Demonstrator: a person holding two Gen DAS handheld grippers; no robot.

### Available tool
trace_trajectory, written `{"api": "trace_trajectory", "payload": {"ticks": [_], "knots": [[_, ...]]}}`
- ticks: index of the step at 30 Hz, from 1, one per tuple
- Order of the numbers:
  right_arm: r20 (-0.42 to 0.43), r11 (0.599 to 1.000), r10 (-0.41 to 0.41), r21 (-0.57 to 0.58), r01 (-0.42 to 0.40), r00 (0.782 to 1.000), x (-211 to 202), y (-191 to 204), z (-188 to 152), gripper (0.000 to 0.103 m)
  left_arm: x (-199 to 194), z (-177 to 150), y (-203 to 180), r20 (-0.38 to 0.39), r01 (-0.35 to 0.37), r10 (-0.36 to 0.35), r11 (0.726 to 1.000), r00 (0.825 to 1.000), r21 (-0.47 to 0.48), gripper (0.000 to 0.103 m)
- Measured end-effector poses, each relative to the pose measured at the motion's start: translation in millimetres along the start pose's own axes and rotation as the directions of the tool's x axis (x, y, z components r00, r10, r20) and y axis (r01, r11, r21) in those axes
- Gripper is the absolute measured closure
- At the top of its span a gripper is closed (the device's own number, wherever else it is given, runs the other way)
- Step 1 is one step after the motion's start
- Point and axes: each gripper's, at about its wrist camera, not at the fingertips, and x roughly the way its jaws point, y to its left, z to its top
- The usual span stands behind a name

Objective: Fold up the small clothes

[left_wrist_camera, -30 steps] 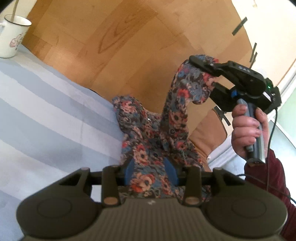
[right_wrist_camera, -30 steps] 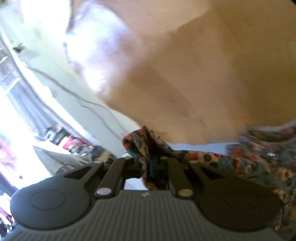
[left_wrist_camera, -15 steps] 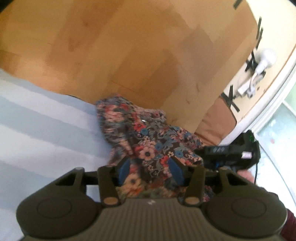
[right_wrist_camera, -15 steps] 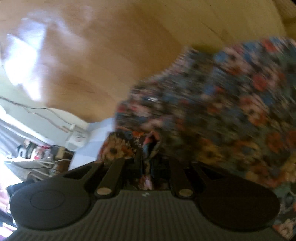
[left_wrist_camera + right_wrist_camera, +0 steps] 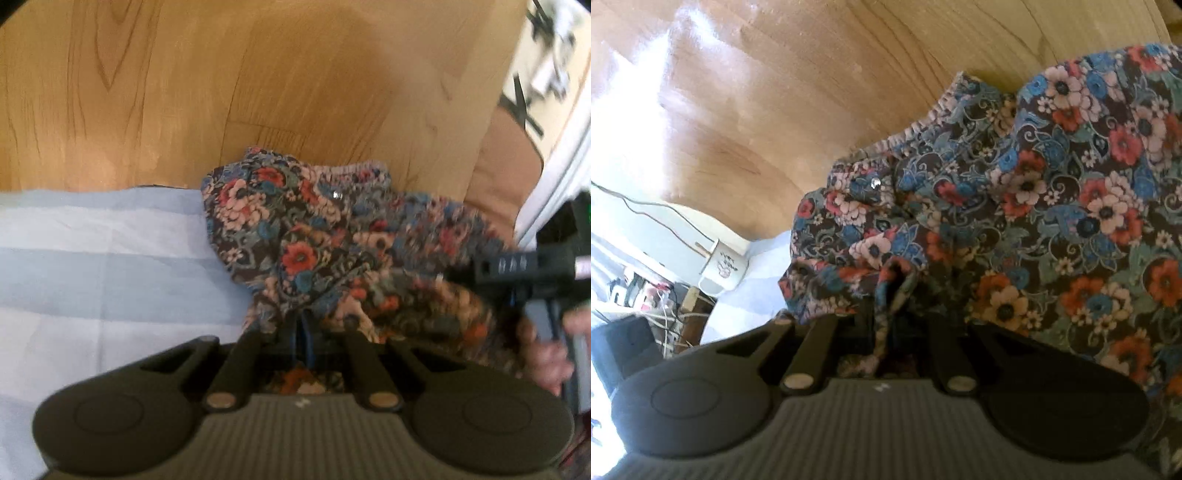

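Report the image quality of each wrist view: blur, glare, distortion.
Left wrist view: motion blur smears the right side, where the floral garment and the right gripper lose detail; the striped cloth stays fairly sharp. Right wrist view: the garment is crisp, but sun glare washes out the wooden board at upper left; fisheye bends its edge and tilts the mug.

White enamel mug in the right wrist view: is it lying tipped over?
No, the white enamel mug stands upright on the striped blue cloth.
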Motion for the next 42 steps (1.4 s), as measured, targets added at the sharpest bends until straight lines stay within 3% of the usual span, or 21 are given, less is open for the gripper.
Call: {"api": "trace_trajectory", "payload": {"ticks": [3, 4, 5, 6, 9, 11, 13, 15, 18, 20, 23, 27, 28, 30, 31, 33, 34, 36, 38, 40, 42], "knots": [[-0.005, 0.999, -0.025, 0.037, 0.025, 1.000, -11.3, 2.8, 6.0, 0.086, -5.2, -6.9, -15.7, -0.002, -0.068, 0.068, 0.993, 0.998, 0.099, 0.096], [0.021, 0.999, -0.039, 0.034, 0.038, 0.999, -25.1, 4.5, 9.0, 0.073, -10.2, -6.8, -20.7, 0.004, -0.079, 0.079, 0.990, 0.997, 0.118, 0.097], [0.059, 0.998, -0.066, 0.022, 0.065, 0.996, -38.6, 7.9, 10.3, 0.049, -18.4, -6.2, -20.2, 0.015, -0.068, 0.067, 0.990, 0.998, 0.122, 0.096], [0.094, 0.994, -0.105, 0.009, 0.105, 0.990, -52.2, 11.9, 10.9, 0.043, -27.5, -4.6, -18.3, 0.038, -0.047, 0.043, 0.993, 0.998, 0.111, 0.093], [0.179, 0.986, -0.149, -0.043, 0.159, 0.972, -99.8, 22.0, 8.3, 0.043, -56.2, 7.2, -5.5, 0.151, 0.008, -0.012, 1.000, 0.988, 0.030, 0.083], [0.226, 0.982, -0.171, -0.042, 0.185, 0.959, -134.4, 24.1, 2.8, 0.043, -63.6, 22.0, -2.3, 0.213, 0.033, -0.027, 0.999, 0.977, -0.028, 0.083], [0.261, 0.978, -0.194, -0.028, 0.208, 0.946, -162.0, 25.0, -5.7, 0.043, -57.4, 40.2, -6.4, 0.226, 0.106, -0.087, 0.991, 0.970, -0.076, 0.085], [0.288, 0.973, -0.221, -0.002, 0.232, 0.932, -190.7, 22.0, -18.2, 0.043, -41.6, 51.7, -21.7, 0.204, 0.140, -0.128, 0.989, 0.970, -0.045, 0.085], [0.314, 0.959, -0.274, 0.022, 0.281, 0.909, -231.6, 10.6, -46.8, 0.043, -11.0, 43.9, -44.9, 0.076, 0.098, -0.101, 0.994, 0.992, 0.045, 0.097], [0.324, 0.940, -0.330, 0.024, 0.341, 0.887, -258.4, 1.0, -71.4, 0.043, 14.6, 26.8, -49.3, -0.051, 0.030, -0.026, 0.996, 0.998, 0.083, 0.100], [0.301, 0.911, -0.407, 0.068, 0.406, 0.862, -285.5, -18.8, -111.3, 0.043, 15.8, 10.1, -53.9, -0.005, -0.026, 0.027, 0.986, 1.000, 0.162, 0.098], [0.265, 0.878, -0.478, 0.138, 0.458, 0.838, -304.4, -41.5, -168.8, 0.043, -5.5, 14.9, -61.5, -0.001, -0.059, 0.059, 0.990, 0.998, 0.127, 0.097], [0.259, 0.870, -0.494, 0.141, 0.473, 0.830, -306.8, -40.7, -183.9, 0.043, -16.7, 13.9, -64.2, 0.020, -0.061, 0.059, 0.990, 0.998, 0.125, 0.092], [0.250, 0.874, -0.486, 0.130, 0.468, 0.838, -306.2, -36.6, -209.1, 0.043, -29.9, 15.9, -72.3, 0.055, -0.058, 0.052, 0.991, 0.997, 0.120, 0.083], [0.266, 0.881, -0.473, 0.112, 0.461, 0.840, -304.5, -33.8, -222.1, 0.046, -35.5, 15.5, -75.4, 0.064, -0.050, 0.043, 0.992, 0.997, 0.116, 0.081], [0.284, 0.857, -0.505, 0.048, 0.514, 0.815, -297.8, -22.6, -235.8, 0.081, -44.5, 15.3, -81.6, 0.060, -0.028, 0.021, 0.993, 0.998, 0.111, 0.081], [0.263, 0.859, -0.501, 0.033, 0.511, 0.825, -296.4, -19.0, -234.3, 0.098, -48.1, 15.0, -85.0, 0.050, -0.014, 0.009, 0.994, 0.999, 0.107, 0.081], [0.292, 0.877, -0.467, 0.036, 0.479, 0.834, -300.5, -10.4, -224.5, 0.098, -52.1, 14.9, -90.5, 0.029, 0.013, -0.016, 0.995, 0.999, 0.097, 0.079], [0.360, 0.905, -0.389, -0.020, 0.424, 0.848, -304.3, 19.6, -206.0, 0.098, -64.2, 13.9, -90.2, 0.024, 0.047, -0.049, 0.996, 0.999, 0.075, 0.069], [0.411, 0.942, -0.245, -0.115, 0.316, 0.878, -305.9, 62.3, -186.6, 0.098, -75.7, 15.9, -85.0, 0.040, 0.096, -0.097, 0.995, 0.994, 0.036, 0.047], [0.410, 0.947, -0.108, -0.234, 0.218, 0.906, -295.7, 106.7, -174.2, 0.098, -85.9, 18.4, -76.4, 0.059, 0.154, -0.153, 0.988, 0.986, -0.007, 0.032]]}}
